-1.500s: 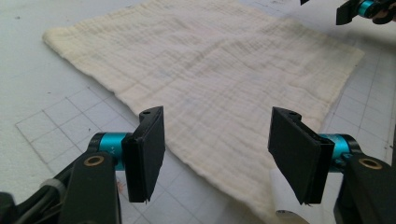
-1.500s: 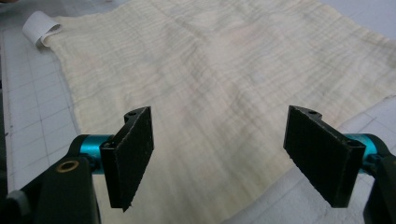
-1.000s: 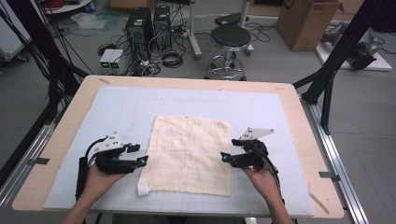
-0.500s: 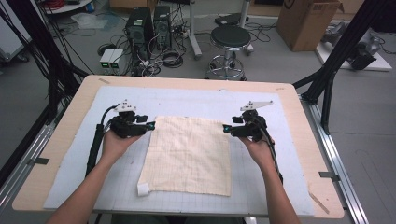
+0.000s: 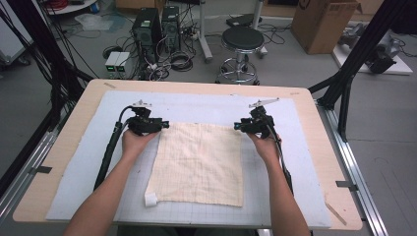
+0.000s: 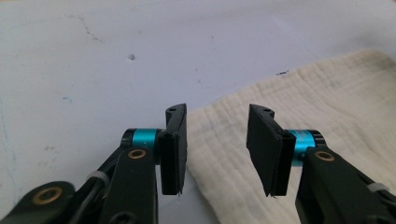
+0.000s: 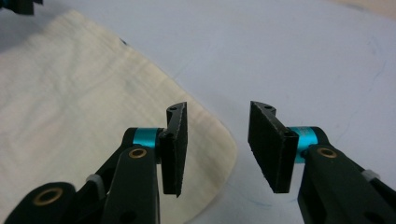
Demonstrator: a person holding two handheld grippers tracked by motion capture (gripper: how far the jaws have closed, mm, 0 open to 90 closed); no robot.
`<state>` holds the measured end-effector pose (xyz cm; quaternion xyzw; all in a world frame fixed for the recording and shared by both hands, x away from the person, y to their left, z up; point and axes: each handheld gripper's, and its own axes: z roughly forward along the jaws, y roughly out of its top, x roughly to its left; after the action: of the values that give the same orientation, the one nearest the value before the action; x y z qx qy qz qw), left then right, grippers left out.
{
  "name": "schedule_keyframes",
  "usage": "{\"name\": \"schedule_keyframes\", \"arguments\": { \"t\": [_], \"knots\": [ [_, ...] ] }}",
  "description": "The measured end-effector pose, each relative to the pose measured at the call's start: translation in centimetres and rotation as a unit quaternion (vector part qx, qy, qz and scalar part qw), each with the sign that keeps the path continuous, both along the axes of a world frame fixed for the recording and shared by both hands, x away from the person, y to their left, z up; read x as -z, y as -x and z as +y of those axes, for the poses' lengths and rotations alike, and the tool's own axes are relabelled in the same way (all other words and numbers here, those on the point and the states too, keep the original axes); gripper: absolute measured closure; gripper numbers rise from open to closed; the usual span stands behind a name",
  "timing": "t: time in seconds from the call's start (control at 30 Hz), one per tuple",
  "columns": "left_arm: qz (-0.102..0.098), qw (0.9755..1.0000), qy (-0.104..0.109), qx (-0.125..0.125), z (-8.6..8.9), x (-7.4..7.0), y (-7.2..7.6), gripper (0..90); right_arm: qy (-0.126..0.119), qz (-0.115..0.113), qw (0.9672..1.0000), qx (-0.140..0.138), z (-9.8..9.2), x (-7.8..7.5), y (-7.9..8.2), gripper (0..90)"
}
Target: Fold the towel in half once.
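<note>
A cream cloth (image 5: 199, 162) lies flat on the pale blue mat (image 5: 88, 162), with a small white tag (image 5: 150, 199) at its near left corner. My left gripper (image 5: 164, 125) sits at the cloth's far left corner, my right gripper (image 5: 237, 126) at its far right corner. In the left gripper view the jaws (image 6: 217, 144) straddle the corner of the cloth (image 6: 299, 102) with a gap, pads not pressing. In the right gripper view the jaws (image 7: 217, 144) stand apart over the corner of the cloth (image 7: 93, 116). Both pairs of jaws have just been closing, each with the cloth's corner under the gap.
The mat covers a wooden table (image 5: 59, 147) with a metal frame rail (image 5: 356, 167) on the right. Beyond the far edge stand a black stool (image 5: 241, 42), computer towers (image 5: 157, 24) and a cardboard box (image 5: 322, 22) on the floor.
Both hands have moved away from the person along the cloth's sides, from its near part to its far corners. Both pairs of jaws look narrower than before.
</note>
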<state>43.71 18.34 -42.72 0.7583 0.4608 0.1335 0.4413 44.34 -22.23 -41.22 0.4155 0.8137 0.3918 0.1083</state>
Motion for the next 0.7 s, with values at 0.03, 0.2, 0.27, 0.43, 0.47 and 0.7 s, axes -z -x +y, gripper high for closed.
{"name": "schedule_keyframes", "arguments": {
  "t": [0.03,0.2,0.27,0.43,0.47,0.7],
  "knots": [
    [0.002,1.0000,0.000,-0.003,-0.2,0.2,-0.1,58.2,0.003,0.009,1.0000,0.003,0.1,0.4,-0.2,58.5],
    [0.021,0.9994,-0.025,-0.012,-0.3,1.2,-0.4,62.0,0.016,0.036,0.9992,0.010,0.2,2.0,-0.8,61.0],
    [0.027,0.9990,-0.035,-0.006,-0.2,1.5,-0.5,63.9,0.024,0.039,0.9989,0.009,0.2,2.3,-1.0,63.8],
    [0.024,0.9987,-0.044,-0.012,0.2,1.5,-0.6,81.6,0.025,0.034,0.9991,0.001,0.6,2.4,-1.1,83.2],
    [0.026,0.9989,-0.038,-0.010,0.3,1.5,-0.6,85.3,0.028,0.034,0.9990,-0.002,0.8,2.4,-1.1,84.9],
    [0.011,0.9989,-0.033,-0.033,1.2,0.9,-0.8,87.4,0.030,0.015,0.9994,0.003,1.7,1.9,-1.2,86.4]
  ]
}}
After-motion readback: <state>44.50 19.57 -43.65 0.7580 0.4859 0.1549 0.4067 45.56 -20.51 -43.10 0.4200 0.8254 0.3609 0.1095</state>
